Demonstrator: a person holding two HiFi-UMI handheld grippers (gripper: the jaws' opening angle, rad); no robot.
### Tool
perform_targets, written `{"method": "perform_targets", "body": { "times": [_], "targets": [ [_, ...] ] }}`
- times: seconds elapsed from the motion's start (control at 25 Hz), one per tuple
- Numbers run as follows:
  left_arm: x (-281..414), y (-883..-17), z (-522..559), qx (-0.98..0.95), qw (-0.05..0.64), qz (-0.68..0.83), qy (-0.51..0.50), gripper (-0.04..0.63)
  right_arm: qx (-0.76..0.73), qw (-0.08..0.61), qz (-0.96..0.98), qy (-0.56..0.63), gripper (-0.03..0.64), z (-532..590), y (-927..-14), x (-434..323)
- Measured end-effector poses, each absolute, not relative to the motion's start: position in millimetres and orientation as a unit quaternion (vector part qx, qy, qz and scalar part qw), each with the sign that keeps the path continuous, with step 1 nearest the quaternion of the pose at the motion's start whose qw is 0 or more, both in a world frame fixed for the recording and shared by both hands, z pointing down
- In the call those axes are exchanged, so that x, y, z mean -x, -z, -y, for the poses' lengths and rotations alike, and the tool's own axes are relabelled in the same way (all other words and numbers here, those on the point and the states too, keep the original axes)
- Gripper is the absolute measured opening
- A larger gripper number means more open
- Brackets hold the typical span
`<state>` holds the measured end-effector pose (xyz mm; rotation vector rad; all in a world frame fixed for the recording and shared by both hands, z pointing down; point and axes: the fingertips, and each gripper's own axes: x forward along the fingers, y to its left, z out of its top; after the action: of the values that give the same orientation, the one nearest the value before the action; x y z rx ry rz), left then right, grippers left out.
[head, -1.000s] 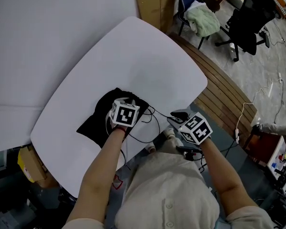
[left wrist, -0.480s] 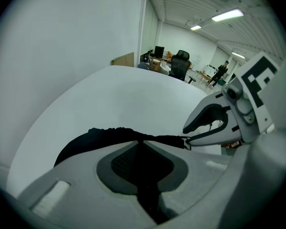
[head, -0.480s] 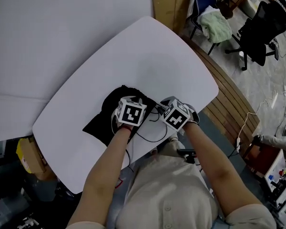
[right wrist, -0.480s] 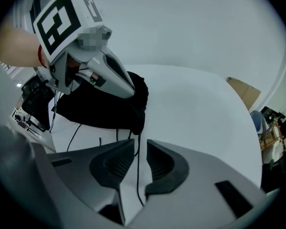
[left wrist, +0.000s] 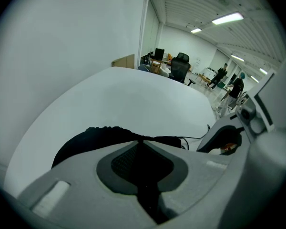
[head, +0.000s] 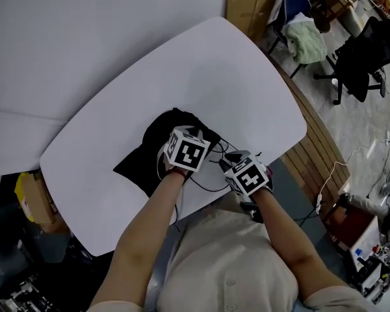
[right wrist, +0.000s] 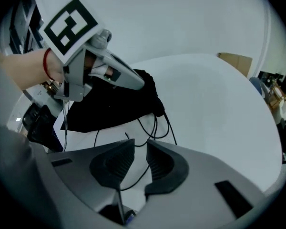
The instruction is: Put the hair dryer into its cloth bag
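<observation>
Soft and limp, the black cloth bag (head: 140,161) lies on the white table (head: 234,83), and the left gripper (left wrist: 142,148) is clamped shut on its gathered edge. The hair dryer seems to be inside, unseen. Its thin, springy cord (right wrist: 169,125) trails out between the right gripper's (right wrist: 139,163) slightly parted jaws, which do not pinch it; the cord looks like the place to take hold.

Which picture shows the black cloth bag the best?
The head view: it looks down on most of the black cloth bag, lying on the white table. The right gripper view shows it too, but low and from the side. The left gripper view shows only a thin strip behind its jaws.
</observation>
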<state>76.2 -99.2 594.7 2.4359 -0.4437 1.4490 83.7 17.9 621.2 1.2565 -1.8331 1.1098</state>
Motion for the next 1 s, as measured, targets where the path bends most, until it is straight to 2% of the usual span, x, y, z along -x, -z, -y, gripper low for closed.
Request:
{"method": "perform_targets", "body": {
  "times": [0.2,0.4,0.68,0.8,1.0],
  "targets": [
    [-77,-596,98,-0.843,0.141,0.152,-0.497,0.032,-0.504,0.33,0.657,-0.454,0.058,-15,-634,-91],
    [-81,-594,98,-0.846,0.146,0.15,-0.491,0.032,-0.522,0.317,0.658,-0.44,0.068,-2,-628,-96],
    [-81,-593,99,-0.848,0.151,0.151,-0.484,0.032,-0.524,0.357,0.651,-0.416,0.064,12,-632,-98],
    [-80,-593,100,-0.847,0.155,0.155,-0.484,0.032,-0.518,0.387,0.652,-0.396,0.018,11,-630,-98],
    [-77,-595,106,-0.844,0.16,0.164,-0.485,0.032,-0.504,0.378,0.658,-0.413,0.015,-5,-626,-102]
  ]
}}
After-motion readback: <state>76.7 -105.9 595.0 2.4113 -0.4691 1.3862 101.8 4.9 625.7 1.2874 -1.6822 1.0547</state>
